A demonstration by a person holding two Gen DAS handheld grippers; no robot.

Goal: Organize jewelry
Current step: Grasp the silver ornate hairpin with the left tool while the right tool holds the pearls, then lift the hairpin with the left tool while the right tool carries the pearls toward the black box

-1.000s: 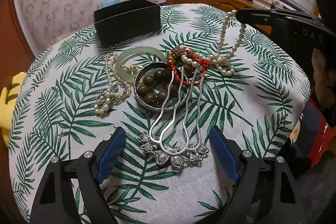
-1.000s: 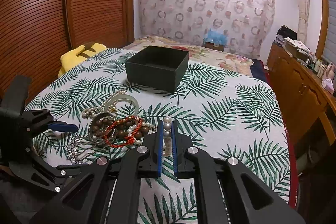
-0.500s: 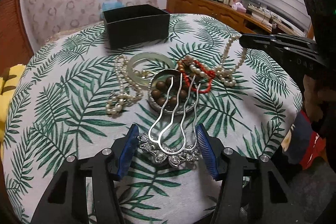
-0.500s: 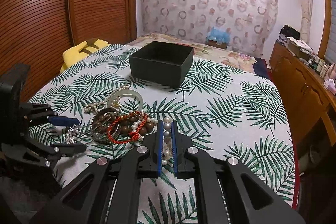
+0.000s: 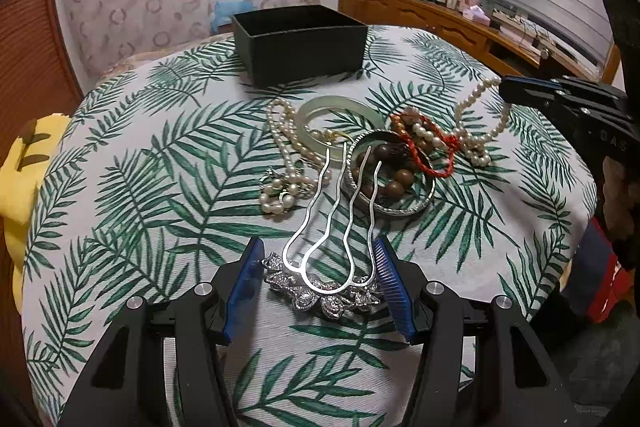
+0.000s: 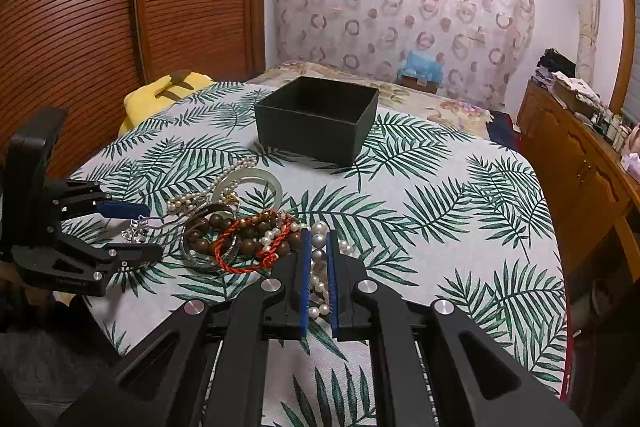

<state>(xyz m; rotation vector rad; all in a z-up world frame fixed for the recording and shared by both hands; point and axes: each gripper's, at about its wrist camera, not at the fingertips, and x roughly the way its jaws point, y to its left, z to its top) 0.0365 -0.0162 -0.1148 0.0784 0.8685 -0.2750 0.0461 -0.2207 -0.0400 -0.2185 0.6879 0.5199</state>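
A silver hair comb point(image 5: 322, 293) with wavy prongs lies on the leaf-print tablecloth point(image 5: 140, 187). Its ornate head sits between the blue pads of my left gripper point(image 5: 318, 259), which is shut on it; the prongs reach over a silver bangle point(image 5: 394, 205) filled with brown beads. At the right, my right gripper point(image 5: 508, 91) is shut on a pearl necklace point(image 5: 472, 103). The pearls point(image 6: 319, 253) show between its pads in the right wrist view, with the left gripper point(image 6: 146, 231) at the far left. An open black box point(image 5: 300, 47) stands at the back.
A jade bangle point(image 5: 320, 107), a second pearl strand point(image 5: 284, 135) and a red cord bracelet point(image 5: 436, 163) lie in the pile. A yellow cushion point(image 5: 24, 167) sits off the table's left edge. A wooden dresser point(image 5: 440, 23) runs along the right, with a bed point(image 6: 420, 103) behind.
The left jaws closed onto the comb's head. The comb then shifted left, so its prongs now lie partly off the beaded bangle. The right gripper kept still.
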